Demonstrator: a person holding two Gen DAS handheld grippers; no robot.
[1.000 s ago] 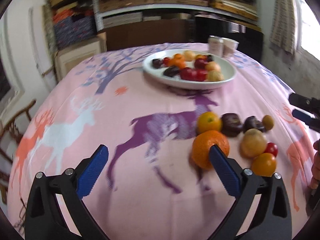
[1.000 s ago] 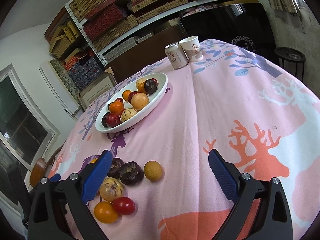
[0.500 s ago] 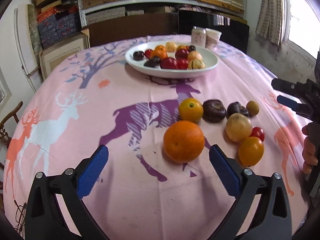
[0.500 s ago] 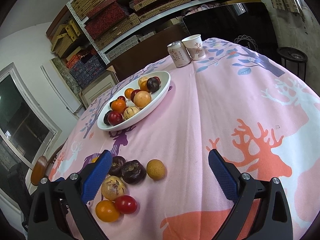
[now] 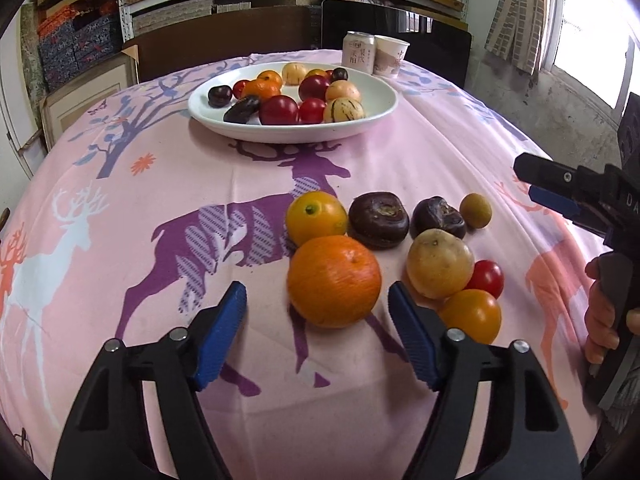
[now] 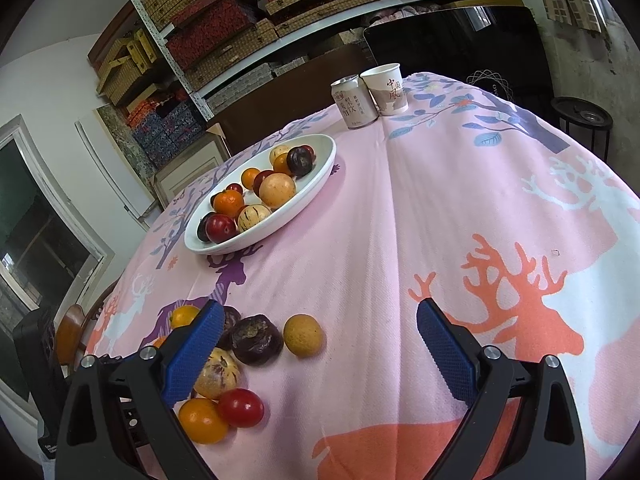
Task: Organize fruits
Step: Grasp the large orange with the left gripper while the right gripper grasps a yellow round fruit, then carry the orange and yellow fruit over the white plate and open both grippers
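Note:
A large orange (image 5: 334,280) lies on the pink deer-print tablecloth, just between the tips of my left gripper (image 5: 316,292). Its jaws are closing, and the blue pads stand a little off the peel on both sides. Behind and right of the orange lie a yellow citrus (image 5: 316,218), two dark brown fruits (image 5: 378,220), a pale melon (image 5: 439,262), a red tomato (image 5: 486,278) and an orange tomato (image 5: 472,315). The white plate (image 5: 372,120) further back holds several fruits. My right gripper (image 6: 320,312) hovers open beside the loose pile, with a small tan fruit (image 6: 303,335) below its gap.
A drink can (image 5: 358,54) and a paper cup (image 5: 390,56) stand behind the plate near the table's far edge. A person's hand (image 5: 600,320) holds the right gripper at the right edge. Shelves of boxes fill the back wall.
My left gripper has come in on the large orange and its jaws have narrowed around it. The right gripper has stayed where it was.

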